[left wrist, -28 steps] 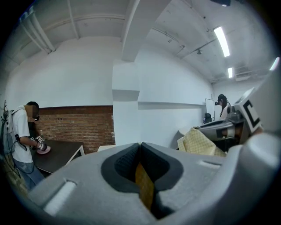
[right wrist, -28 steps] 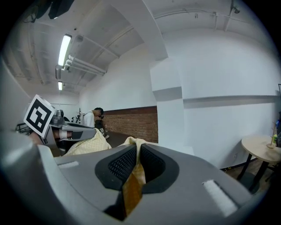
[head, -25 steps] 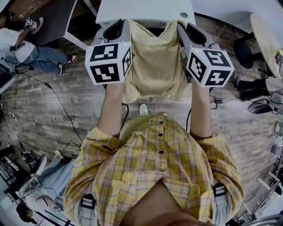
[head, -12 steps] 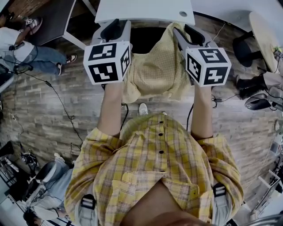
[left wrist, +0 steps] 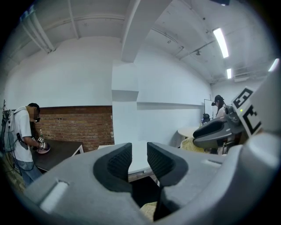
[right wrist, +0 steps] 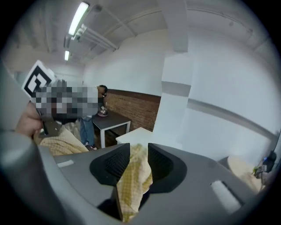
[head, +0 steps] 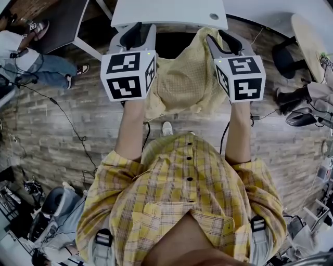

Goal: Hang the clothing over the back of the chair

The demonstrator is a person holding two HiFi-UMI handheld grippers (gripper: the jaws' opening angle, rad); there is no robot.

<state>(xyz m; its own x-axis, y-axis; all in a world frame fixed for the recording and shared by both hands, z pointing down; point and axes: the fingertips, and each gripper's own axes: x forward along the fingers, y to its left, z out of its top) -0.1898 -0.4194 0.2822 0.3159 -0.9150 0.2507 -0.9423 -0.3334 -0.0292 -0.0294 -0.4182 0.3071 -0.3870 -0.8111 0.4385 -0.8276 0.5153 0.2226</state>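
The yellow checked clothing (head: 182,78) is hanging in a bunched drape between the two tools, below the black patch of the chair (head: 171,45), which is showing just in front of the white surface (head: 171,13). Its upper right corner is rising into the right hand-held gripper (head: 218,35). In the right gripper view a fold of the clothing (right wrist: 131,189) is standing between that hand-held gripper's (right wrist: 138,154) black pads. The jaws are standing wide apart there, so the cloth is lying loosely in the gap and not being pinched. More of the cloth is sagging down and to the left from that corner. The left hand-held gripper (head: 138,27) is hovering just beside the clothing's left edge. In the left gripper view its jaws (left wrist: 138,151) are gaping with nothing between them, and only a scrap of the yellow clothing (left wrist: 149,212) is peeking out underneath. Both tools are pointing away from the person toward the white surface, with the marker cubes sitting nearest the wearer. The person's forearms are reaching out from a yellow plaid shirt (head: 182,197). The wooden floor (head: 62,119) is spreading out below. Another person in jeans (head: 31,62) is sitting at the upper left.
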